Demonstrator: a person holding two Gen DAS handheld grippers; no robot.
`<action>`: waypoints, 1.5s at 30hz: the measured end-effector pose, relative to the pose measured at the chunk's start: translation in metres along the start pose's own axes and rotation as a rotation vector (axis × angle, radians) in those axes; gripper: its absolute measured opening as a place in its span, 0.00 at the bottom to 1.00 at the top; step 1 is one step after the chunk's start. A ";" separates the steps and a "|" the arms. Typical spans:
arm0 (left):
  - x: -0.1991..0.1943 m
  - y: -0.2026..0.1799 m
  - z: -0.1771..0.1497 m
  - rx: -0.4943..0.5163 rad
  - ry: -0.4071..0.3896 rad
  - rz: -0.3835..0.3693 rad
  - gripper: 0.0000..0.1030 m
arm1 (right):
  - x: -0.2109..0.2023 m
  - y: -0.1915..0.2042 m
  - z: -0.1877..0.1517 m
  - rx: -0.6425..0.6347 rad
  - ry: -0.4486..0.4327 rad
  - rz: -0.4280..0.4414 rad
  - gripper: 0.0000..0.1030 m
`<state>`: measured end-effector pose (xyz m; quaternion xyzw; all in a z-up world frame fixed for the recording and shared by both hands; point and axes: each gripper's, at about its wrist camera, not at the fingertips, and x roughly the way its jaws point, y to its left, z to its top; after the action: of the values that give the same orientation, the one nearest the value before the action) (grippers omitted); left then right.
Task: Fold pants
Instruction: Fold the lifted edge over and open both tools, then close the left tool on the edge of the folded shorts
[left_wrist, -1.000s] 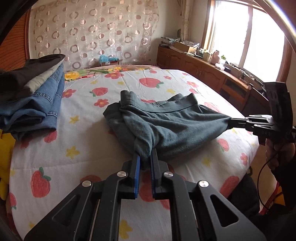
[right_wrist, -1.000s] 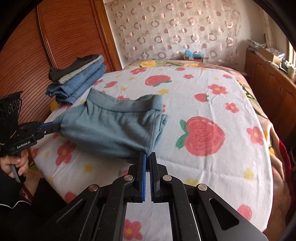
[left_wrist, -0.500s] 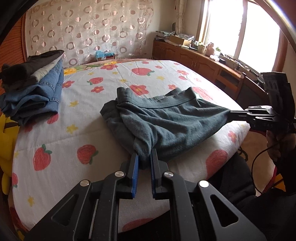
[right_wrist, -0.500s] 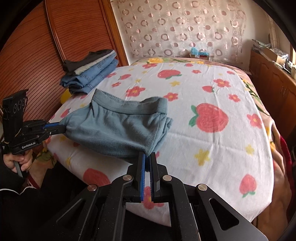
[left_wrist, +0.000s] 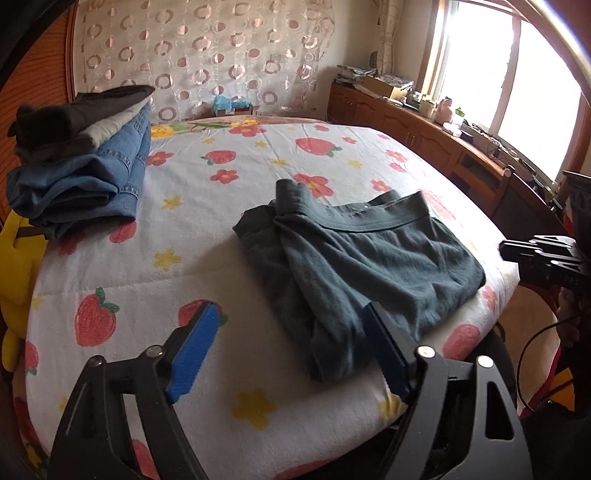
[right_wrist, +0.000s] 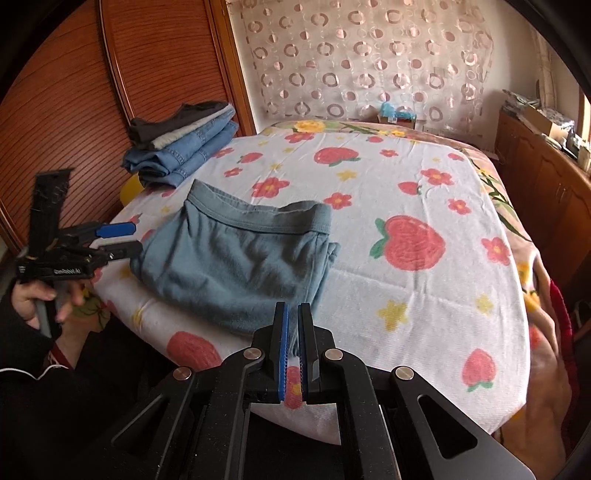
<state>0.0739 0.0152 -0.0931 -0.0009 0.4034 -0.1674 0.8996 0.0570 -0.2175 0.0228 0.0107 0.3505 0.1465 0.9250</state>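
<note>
Both corners of the pants (left_wrist: 373, 258) are released onto the bed (left_wrist: 207, 229). Left hand-held gripper (left_wrist: 291, 347) has just spread wide, empty; right hand-held gripper (right_wrist: 293, 347) sits closed on nothing. Fold appears laid.

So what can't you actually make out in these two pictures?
- Right hand-held gripper, its own camera: closed; whether it pinches the pants is unclear, since the hem lies behind its fingers.
- Folded clothes stack, left camera: how many pieces, as the layers overlap.
- Cabinet top clutter, left camera: too small, washed out by window glare.
- Bed, both cameras: near edge hidden by gripper frames.
</note>
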 end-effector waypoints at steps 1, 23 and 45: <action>0.005 0.002 0.001 -0.010 0.012 -0.002 0.79 | -0.002 -0.001 0.000 0.000 -0.002 -0.007 0.03; 0.022 0.003 0.026 -0.003 -0.029 0.032 0.79 | 0.100 -0.025 0.068 0.038 0.041 -0.001 0.30; 0.053 0.016 0.045 -0.048 -0.003 -0.001 0.58 | 0.111 -0.027 0.080 0.061 0.013 -0.038 0.20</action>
<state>0.1438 0.0081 -0.1036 -0.0228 0.4060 -0.1580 0.8998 0.1947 -0.2060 0.0081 0.0315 0.3609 0.1184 0.9245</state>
